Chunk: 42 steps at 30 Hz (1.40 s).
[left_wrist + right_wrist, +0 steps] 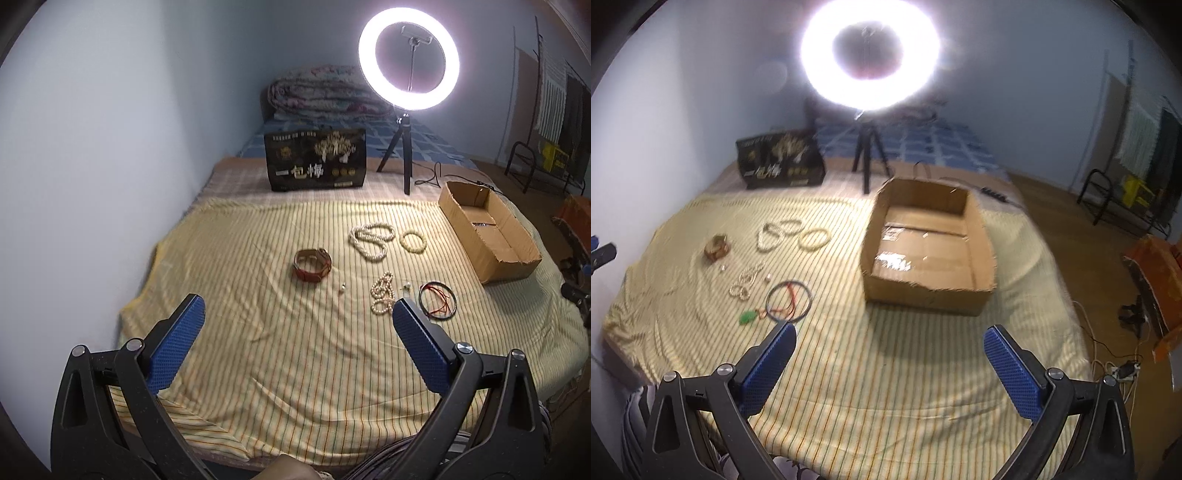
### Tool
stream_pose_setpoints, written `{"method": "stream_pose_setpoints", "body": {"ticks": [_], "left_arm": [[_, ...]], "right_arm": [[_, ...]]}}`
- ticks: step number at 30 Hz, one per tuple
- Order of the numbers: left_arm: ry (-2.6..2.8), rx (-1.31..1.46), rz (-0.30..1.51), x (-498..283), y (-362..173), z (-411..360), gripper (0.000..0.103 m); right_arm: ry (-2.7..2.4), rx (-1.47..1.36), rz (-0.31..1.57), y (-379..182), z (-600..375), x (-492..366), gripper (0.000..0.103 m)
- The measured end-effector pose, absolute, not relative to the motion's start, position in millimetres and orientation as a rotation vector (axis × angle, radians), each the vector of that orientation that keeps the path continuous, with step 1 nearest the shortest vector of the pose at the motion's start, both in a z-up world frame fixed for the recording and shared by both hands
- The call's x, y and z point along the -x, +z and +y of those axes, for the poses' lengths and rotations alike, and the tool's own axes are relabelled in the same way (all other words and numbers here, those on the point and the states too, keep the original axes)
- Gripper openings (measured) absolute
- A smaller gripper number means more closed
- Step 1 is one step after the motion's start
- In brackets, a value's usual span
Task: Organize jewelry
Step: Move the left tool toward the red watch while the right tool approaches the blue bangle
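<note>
While both claws hang spread and empty, left gripper (297, 314) faces the jewelry: cuff (312, 265), pearls (371, 240), bangle (438, 300); right gripper (890, 338) faces the box (980, 236), likely their destination; nothing packed yet.

A glowing white ring light (409, 59) at upper centre lights the dim room; it flares heavily in the blurred right wrist view. Fisheye corners darken.

Lit ring light (408, 59) — black printed box (315, 159) beside.
</note>
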<state>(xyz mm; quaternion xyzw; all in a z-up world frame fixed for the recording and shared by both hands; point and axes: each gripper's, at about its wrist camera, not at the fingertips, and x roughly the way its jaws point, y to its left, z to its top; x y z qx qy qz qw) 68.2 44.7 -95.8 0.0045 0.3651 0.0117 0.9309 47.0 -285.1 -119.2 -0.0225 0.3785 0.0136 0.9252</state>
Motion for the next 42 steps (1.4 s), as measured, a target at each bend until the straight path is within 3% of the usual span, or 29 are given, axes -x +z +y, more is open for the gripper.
{"method": "stream_pose_setpoints", "body": {"ticks": [3, 10, 12, 15, 18, 26, 27, 32, 42], "left_arm": [[-0.006, 0.058, 0.797, -83.5, -109.2, 55.4, 0.098], [-0.019, 0.123, 0.881, -117.5, -133.7, 71.8, 0.084], [-0.024, 0.123, 0.900, -129.1, -141.0, 74.4, 0.073], [-0.032, 0.120, 0.926, -146.3, -152.1, 77.5, 0.067], [-0.029, 0.141, 0.962, -165.9, -165.4, 82.2, 0.059], [-0.041, 0.219, 1.015, -204.5, -186.8, 96.6, 0.057], [-0.037, 0.242, 1.021, -209.6, -189.3, 99.7, 0.052], [-0.038, 0.332, 1.048, -232.3, -200.4, 106.6, 0.050], [-0.016, 0.376, 1.112, -262.0, -229.7, 103.4, 0.036]], "right_arm": [[0.094, 0.023, 0.835, -130.4, -281.2, -60.1, 0.101], [0.190, 0.003, 0.953, -158.4, -265.2, -92.9, 0.084], [0.211, 0.014, 0.979, -165.5, -259.2, -100.5, 0.081], [0.234, 0.014, 1.016, -177.5, -252.1, -114.7, 0.077], [0.248, 0.003, 1.066, -190.3, -247.6, -129.7, 0.063], [0.274, -0.045, 1.127, -207.4, -241.4, -160.4, 0.043], [0.276, -0.045, 1.129, -208.5, -240.7, -162.5, 0.042], [0.270, -0.037, 1.134, -213.8, -235.0, -169.9, 0.035], [0.254, -0.064, 1.148, -224.0, -226.2, -182.0, 0.028]]}}
